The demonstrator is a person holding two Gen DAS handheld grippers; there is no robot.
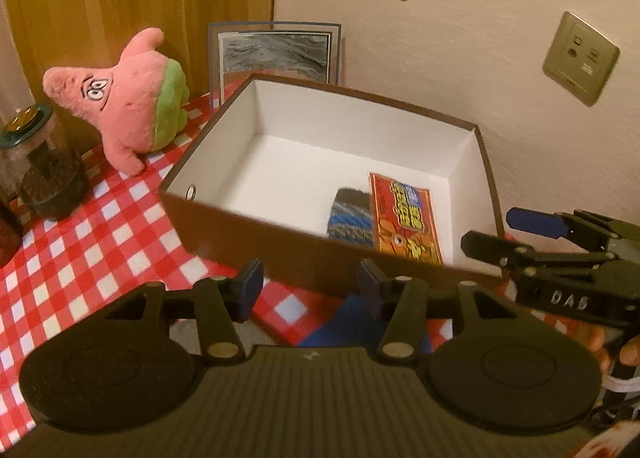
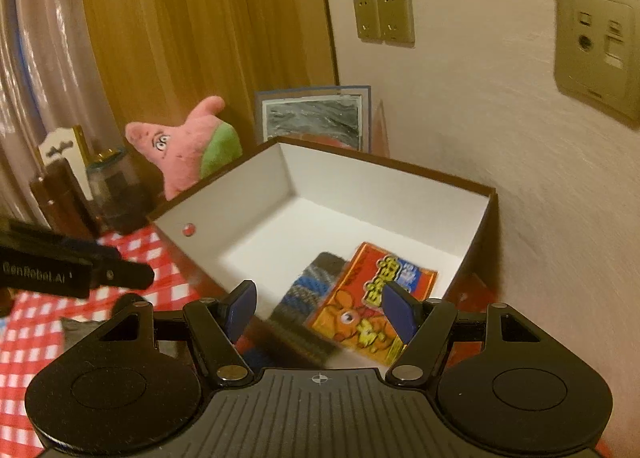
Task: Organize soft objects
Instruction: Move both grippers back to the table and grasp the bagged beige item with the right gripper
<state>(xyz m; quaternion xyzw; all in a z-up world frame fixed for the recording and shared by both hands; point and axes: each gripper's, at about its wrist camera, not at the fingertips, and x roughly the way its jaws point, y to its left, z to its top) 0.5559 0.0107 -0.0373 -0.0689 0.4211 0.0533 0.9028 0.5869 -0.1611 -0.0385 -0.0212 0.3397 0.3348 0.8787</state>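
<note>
— Where would you say they are in the tidying?

— Between items, I'd judge. The brown cardboard box with the white inside (image 1: 224, 214) already holds a blue-and-grey striped knitted piece (image 2: 308, 298) and an orange printed foil packet (image 2: 372, 306), lying side by side on its floor. Neither tool has anything.

— So both sets of jaws are free?

— Yes. The left gripper (image 1: 308, 290) has its jaws parted with nothing between the blue pads; only the box's near wall and the red-and-white checked cloth on the counter (image 1: 80, 258) show through the gap. The right gripper (image 2: 318, 310) is released too, jaws spread, with the knitted piece and the packet lying beyond and below them, untouched.

— What's left to put away?

— The pink star-shaped plush toy with green shorts (image 1: 132, 98). It stands on the counter outside the box, well ahead of the left jaws and off to their left, beside a glass jar with a dark lid (image 1: 44, 162).

— And the next move?

— Probably the left tool reaches out that way, keeps its jaws wide for the plump body, and squeezes gently, since plush gives.
</note>
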